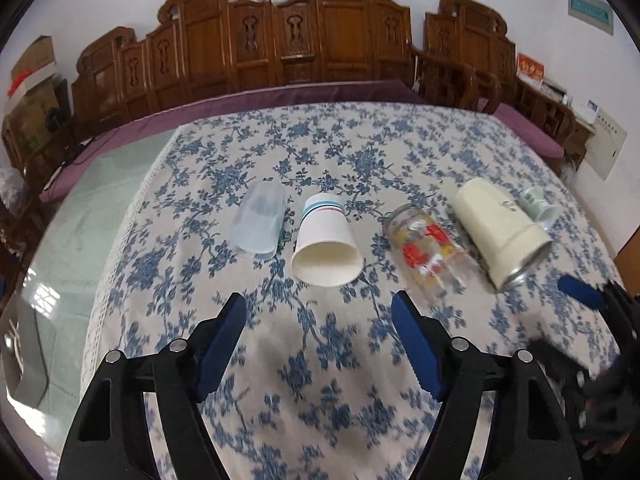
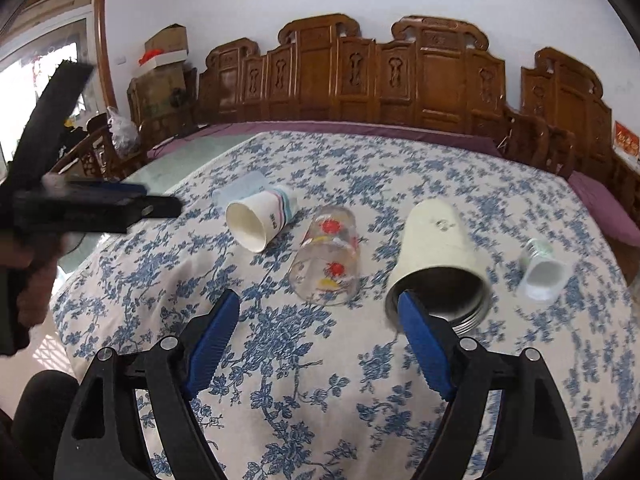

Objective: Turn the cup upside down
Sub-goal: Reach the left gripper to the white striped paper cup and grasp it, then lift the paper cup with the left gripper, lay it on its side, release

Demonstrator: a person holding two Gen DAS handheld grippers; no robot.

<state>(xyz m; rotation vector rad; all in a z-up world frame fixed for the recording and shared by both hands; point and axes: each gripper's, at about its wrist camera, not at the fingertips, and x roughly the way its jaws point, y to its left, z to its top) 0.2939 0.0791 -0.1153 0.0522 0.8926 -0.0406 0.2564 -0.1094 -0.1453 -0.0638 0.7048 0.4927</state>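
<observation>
So the cream tumbler (image 2: 436, 248) is the big thing here, lying on its side on the floral-cloth surface (image 2: 280, 360), open metal rim facing the right hand-held gripper (image 2: 320, 336). That gripper's blue pads are spread wide, the right one overlapping the tumbler's mouth. Just left of the tumbler lies a clear glass (image 2: 326, 256) with red prints, and further left a paper cup (image 2: 260, 216). A small pale cup (image 2: 542, 270) lies to its right. The left hand-held gripper (image 2: 92, 206) shows blurred, far left.

Blurred beside the cream tumbler (image 1: 502, 229): right gripper (image 1: 580, 294), cut off by frame edge; small cup (image 1: 540, 204) half hidden behind.
</observation>
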